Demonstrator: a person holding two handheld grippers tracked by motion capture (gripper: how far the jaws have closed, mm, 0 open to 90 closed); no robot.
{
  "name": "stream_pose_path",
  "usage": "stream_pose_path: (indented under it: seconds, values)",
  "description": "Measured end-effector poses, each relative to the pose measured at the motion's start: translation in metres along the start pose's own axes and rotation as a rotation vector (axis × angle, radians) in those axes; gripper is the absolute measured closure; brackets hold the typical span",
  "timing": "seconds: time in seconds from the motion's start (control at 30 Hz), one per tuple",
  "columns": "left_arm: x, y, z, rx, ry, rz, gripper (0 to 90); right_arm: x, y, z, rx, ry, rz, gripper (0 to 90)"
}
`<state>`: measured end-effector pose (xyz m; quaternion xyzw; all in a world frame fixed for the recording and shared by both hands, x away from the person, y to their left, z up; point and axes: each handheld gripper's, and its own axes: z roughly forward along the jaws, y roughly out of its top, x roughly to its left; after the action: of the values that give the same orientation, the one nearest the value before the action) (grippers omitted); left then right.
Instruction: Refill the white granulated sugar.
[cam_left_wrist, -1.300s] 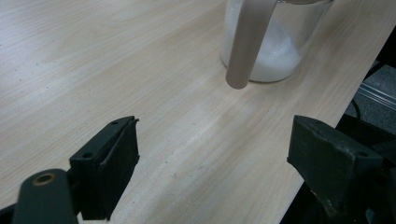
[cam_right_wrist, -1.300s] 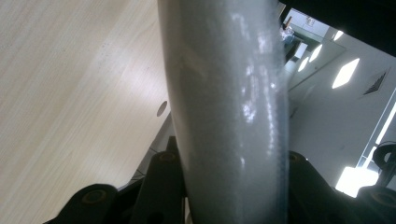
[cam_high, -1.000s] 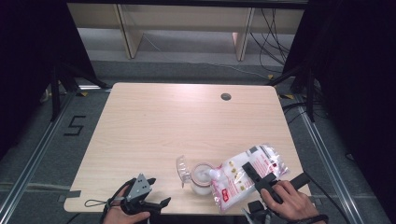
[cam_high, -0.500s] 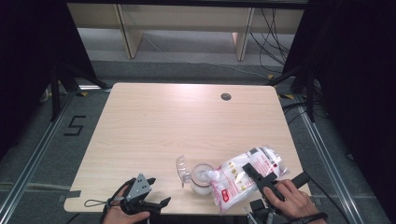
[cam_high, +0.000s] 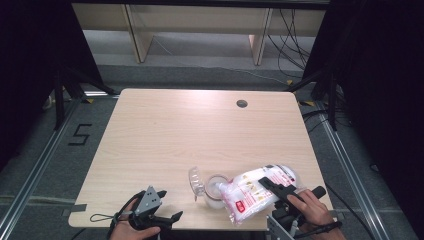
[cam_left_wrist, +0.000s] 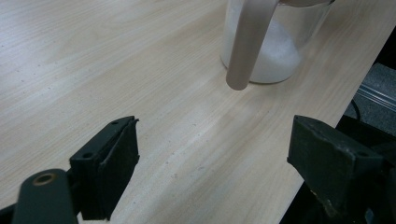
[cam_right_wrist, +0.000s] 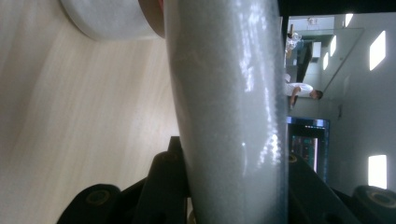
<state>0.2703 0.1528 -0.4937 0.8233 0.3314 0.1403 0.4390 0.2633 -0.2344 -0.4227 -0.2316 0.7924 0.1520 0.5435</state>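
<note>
Presently, by size:

Table (cam_high: 165, 135): pale wood, with a dark round grommet hole (cam_high: 242, 103) near the far edge.

Bag (cam_high: 255, 192): clear plastic with red print, filled with white granules, tilted with its mouth at the jar, near the front right edge of the table.

Jar (cam_high: 216, 189): clear glass, white granules (cam_left_wrist: 275, 51) heaped inside, its hinged lid (cam_high: 196, 181) flipped open to the left.

Right gripper (cam_high: 280, 190): jaws clamped on the bag's upper end, pressing it from both sides.

Left gripper (cam_high: 162, 217): at the front edge, left of the jar, jaws spread wide, holding nothing.
</note>
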Motion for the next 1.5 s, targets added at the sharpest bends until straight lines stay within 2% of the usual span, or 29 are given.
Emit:
stream_pose_path:
  seconds: [0.03, 0.07, 0.1, 0.13, 0.17, 0.2, 0.23, 0.27, 0.33, 0.4, 0.5, 0.57, 0.67, 0.77, 0.8, 0.83, 0.87, 0.9, 0.97, 1.07, 1.17, 1.2, 1.27, 1.3, 1.33, 1.37, 1.4, 1.43, 1.5]
  values:
    - [0.001, 0.000, 0.000, 0.009, 0.005, 0.007, 15.8, 0.003, -0.002, 0.001, -0.003, 0.012, 0.036, 75.3]
    - [0.000, 0.000, 0.000, 0.007, -0.002, 0.001, 15.9, 0.003, -0.003, 0.002, -0.017, 0.009, 0.040, 75.3]
    - [0.001, 0.000, -0.001, 0.015, 0.007, 0.015, 15.8, 0.006, -0.004, 0.002, -0.011, 0.022, 0.072, 75.4]
    - [-0.001, 0.000, 0.001, -0.007, -0.001, -0.001, 15.9, 0.006, -0.005, 0.004, -0.032, 0.020, 0.068, 75.5]
    - [-0.001, 0.000, 0.001, -0.006, -0.002, -0.002, 15.9, 0.007, -0.006, 0.005, -0.038, 0.015, 0.081, 75.6]
    - [-0.001, 0.000, 0.001, -0.006, -0.002, -0.012, 15.9, 0.010, -0.007, 0.005, -0.027, 0.034, 0.129, 75.6]
    - [-0.001, 0.000, 0.001, -0.006, -0.003, -0.011, 15.8, 0.008, -0.008, 0.005, -0.043, 0.027, 0.132, 75.6]
    - [-0.001, 0.000, 0.001, -0.011, -0.002, -0.016, 15.8, 0.010, -0.009, 0.005, -0.036, 0.033, 0.166, 75.7]
    - [0.001, 0.000, -0.001, 0.015, 0.008, 0.013, 15.8, 0.010, -0.011, 0.007, -0.087, 0.028, 0.201, 75.7]
    - [-0.001, 0.000, 0.000, -0.006, -0.002, -0.010, 15.8, 0.010, -0.014, 0.009, -0.107, 0.022, 0.234, 75.8]
    - [0.000, 0.000, 0.001, -0.005, -0.003, -0.003, 15.8, 0.011, -0.019, 0.009, -0.109, 0.017, 0.286, 75.8]
    - [-0.001, 0.000, 0.001, -0.004, -0.002, -0.005, 15.9, 0.014, -0.022, 0.010, -0.114, 0.022, 0.348, 75.9]
    - [-0.001, 0.000, 0.001, -0.005, -0.003, -0.007, 15.8, 0.016, -0.025, 0.013, -0.125, 0.033, 0.385, 76.0]
    - [-0.001, 0.000, 0.001, -0.005, -0.001, -0.003, 15.8, 0.019, -0.029, 0.015, -0.158, 0.033, 0.457, 76.1]
    - [-0.001, 0.000, 0.001, -0.004, -0.004, -0.004, 15.8, 0.020, -0.030, 0.014, -0.154, 0.032, 0.496, 76.1]
    - [-0.001, 0.000, 0.001, -0.006, -0.002, -0.012, 15.8, 0.019, -0.032, 0.015, -0.165, 0.030, 0.506, 76.2]
    - [-0.001, 0.000, 0.000, -0.007, -0.001, -0.008, 15.9, 0.020, -0.033, 0.014, -0.168, 0.031, 0.548, 76.2]
    - [-0.001, 0.000, 0.001, -0.009, 0.000, -0.007, 15.9, 0.020, -0.034, 0.013, -0.173, 0.032, 0.565, 76.3]
    - [0.001, 0.000, -0.001, 0.015, 0.008, 0.011, 15.8, 0.020, -0.036, 0.013, -0.192, 0.029, 0.625, 76.3]
    - [-0.001, 0.000, 0.001, -0.007, 0.001, -0.005, 15.8, 0.021, -0.039, 0.014, -0.215, 0.041, 0.681, 76.4]
    - [-0.001, 0.000, 0.001, -0.008, -0.001, -0.011, 15.8, 0.021, -0.041, 0.016, -0.224, 0.045, 0.706, 76.5]
    - [0.001, 0.000, -0.001, 0.015, 0.010, 0.011, 15.8, 0.023, -0.043, 0.019, -0.233, 0.049, 0.741, 76.5]
    - [0.001, 0.000, 0.000, 0.013, 0.012, 0.010, 15.8, 0.023, -0.044, 0.020, -0.236, 0.043, 0.753, 76.6]
    - [0.002, 0.000, 0.000, 0.018, 0.014, 0.017, 15.8, 0.024, -0.043, 0.021, -0.255, 0.062, 0.796, 76.6]
    - [0.001, 0.000, 0.000, 0.016, 0.012, 0.015, 15.8, 0.024, -0.045, 0.023, -0.247, 0.045, 0.793, 76.6]
    - [0.000, 0.000, 0.001, 0.004, 0.009, -0.001, 15.8, 0.026, -0.046, 0.024, -0.269, 0.050, 0.834, 76.6]
    - [-0.001, 0.000, 0.001, -0.006, 0.001, -0.005, 15.8, 0.027, -0.047, 0.025, -0.267, 0.056, 0.870, 76.7]
    - [-0.001, 0.000, 0.001, -0.006, 0.001, -0.007, 15.9, 0.027, -0.048, 0.027, -0.276, 0.047, 0.867, 76.7]
    - [0.002, 0.000, 0.000, 0.020, 0.015, 0.013, 15.8, 0.028, -0.050, 0.030, -0.280, 0.048, 0.900, 76.8]
